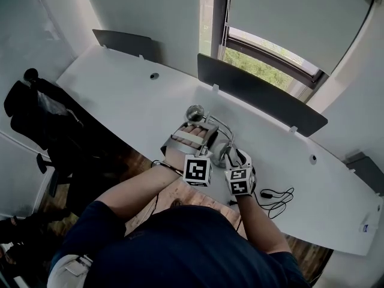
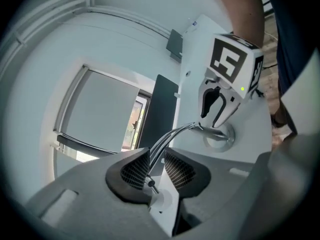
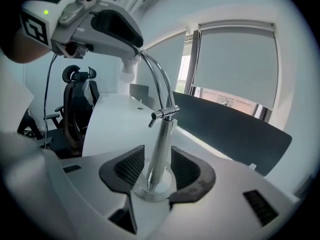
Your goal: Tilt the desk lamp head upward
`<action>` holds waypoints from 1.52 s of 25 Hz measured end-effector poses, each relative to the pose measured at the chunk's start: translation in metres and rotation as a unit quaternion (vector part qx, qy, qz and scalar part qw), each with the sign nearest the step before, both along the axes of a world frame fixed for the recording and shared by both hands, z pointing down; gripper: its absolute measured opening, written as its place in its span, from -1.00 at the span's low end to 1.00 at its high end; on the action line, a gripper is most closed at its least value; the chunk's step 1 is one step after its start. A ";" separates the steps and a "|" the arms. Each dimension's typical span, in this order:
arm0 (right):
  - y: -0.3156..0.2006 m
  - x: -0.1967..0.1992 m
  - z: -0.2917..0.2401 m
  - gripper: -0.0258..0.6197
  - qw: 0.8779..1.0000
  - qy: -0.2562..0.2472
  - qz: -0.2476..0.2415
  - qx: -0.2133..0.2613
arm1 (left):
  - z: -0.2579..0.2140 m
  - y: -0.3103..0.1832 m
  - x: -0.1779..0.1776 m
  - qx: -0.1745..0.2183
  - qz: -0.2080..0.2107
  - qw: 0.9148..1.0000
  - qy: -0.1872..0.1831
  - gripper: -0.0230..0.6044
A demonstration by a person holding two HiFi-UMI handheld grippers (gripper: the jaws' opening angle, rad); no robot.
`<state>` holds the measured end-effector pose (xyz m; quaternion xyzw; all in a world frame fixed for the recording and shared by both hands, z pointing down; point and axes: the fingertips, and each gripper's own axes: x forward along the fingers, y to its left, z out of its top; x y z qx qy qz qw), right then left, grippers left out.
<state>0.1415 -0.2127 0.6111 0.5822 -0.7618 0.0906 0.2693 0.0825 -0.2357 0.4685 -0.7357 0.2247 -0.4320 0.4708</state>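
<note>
Chrome desk lamp (image 1: 223, 128), two-gripper setup.
Pinching thin chrome twin-rod lamp arm (image 2: 167, 136) in narrow left gripper (image 2: 157, 158) jaws; straddling polished chrome upright post (image 3: 161, 139) with wide right gripper (image 3: 157, 160) jaws, pads clear.

Daylight enters through the window (image 1: 264, 65) at one o'clock; bench (image 1: 120, 95) evenly lit, soft shadows; fisheye vignetting darkens both gripper views' corners.

Both bare forearms reach forward side by side, left forearm (image 1: 135, 191) longer in view than right forearm (image 1: 259, 221). Left gripper (image 2: 152, 168) angled downward, jaws nearly together, clamped on the thin lamp arm (image 2: 170, 136). Right gripper (image 3: 154, 170) just beside it, jaws wide, straddling the lamp post (image 3: 159, 144) without pressing.
</note>
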 end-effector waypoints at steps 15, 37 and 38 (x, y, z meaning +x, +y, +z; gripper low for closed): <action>0.072 -0.040 -0.106 -0.58 0.987 -0.123 -0.020 0.099 | -0.025 0.045 -0.037 -0.208 -0.027 0.944 0.254 -0.64; 0.096 -0.070 -0.174 -0.89 0.965 -0.186 -0.067 0.175 | -0.044 0.114 -0.026 -0.382 0.044 0.834 0.395 -0.90; 0.097 -0.070 -0.172 -0.89 0.965 -0.187 -0.066 0.172 | -0.042 0.116 -0.026 -0.385 0.046 0.833 0.395 -0.90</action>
